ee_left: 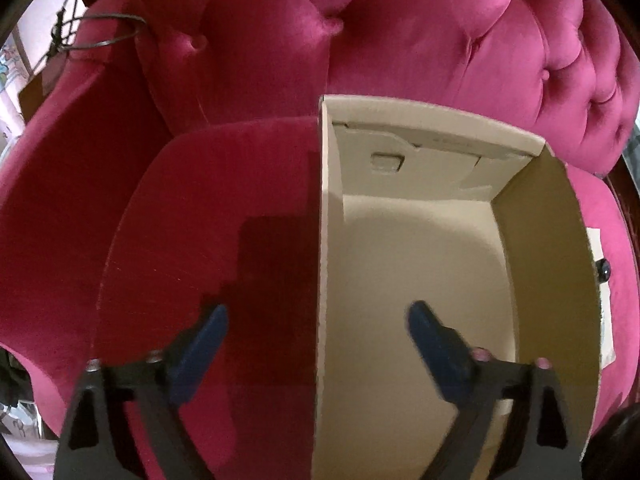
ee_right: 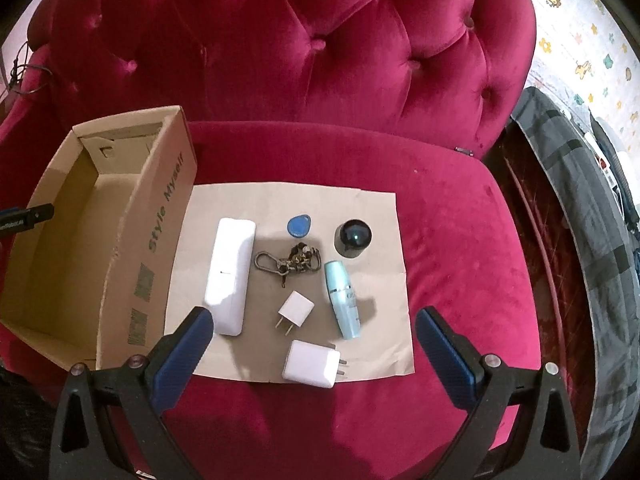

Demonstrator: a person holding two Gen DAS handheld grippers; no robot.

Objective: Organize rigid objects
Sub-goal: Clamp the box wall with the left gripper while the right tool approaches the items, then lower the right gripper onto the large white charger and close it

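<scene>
— Why is the cardboard box (ee_right: 86,236) pushed to the left side of the seat, do you reckon?

— So it sits touching the sheet of brown paper (ee_right: 372,216) where the loose things lie. Everything has only a short way to go. The box is empty; nothing has gone in yet, I'd say.

— And what's laid out on the sheet?

— A long white case (ee_right: 230,280) nearest the box, a blue tag (ee_right: 298,226) and a keyring (ee_right: 290,263) beside it, a dark round cap (ee_right: 353,236), a pale blue tube (ee_right: 344,300) lying flat, and two white plug adapters, the smaller one (ee_right: 295,307) above the larger one (ee_right: 313,363). They're spread apart, none touching, which leaves room for fingers around each.

— The left gripper (ee_left: 318,322) isn't near any of that.

— No, it points down with the box's near left wall (ee_left: 322,280) between its spread fingers, one inside and one outside over the pink armchair (ee_left: 400,32). The pads aren't pressing the card. My guess is it means to steady the box by that wall.

— And the right gripper (ee_right: 314,322)?

— Wide apart too, holding nothing, hanging over the near edge of the sheet. The larger adapter and the case's near end lie just ahead, so one of them looks the likely first pick.
</scene>
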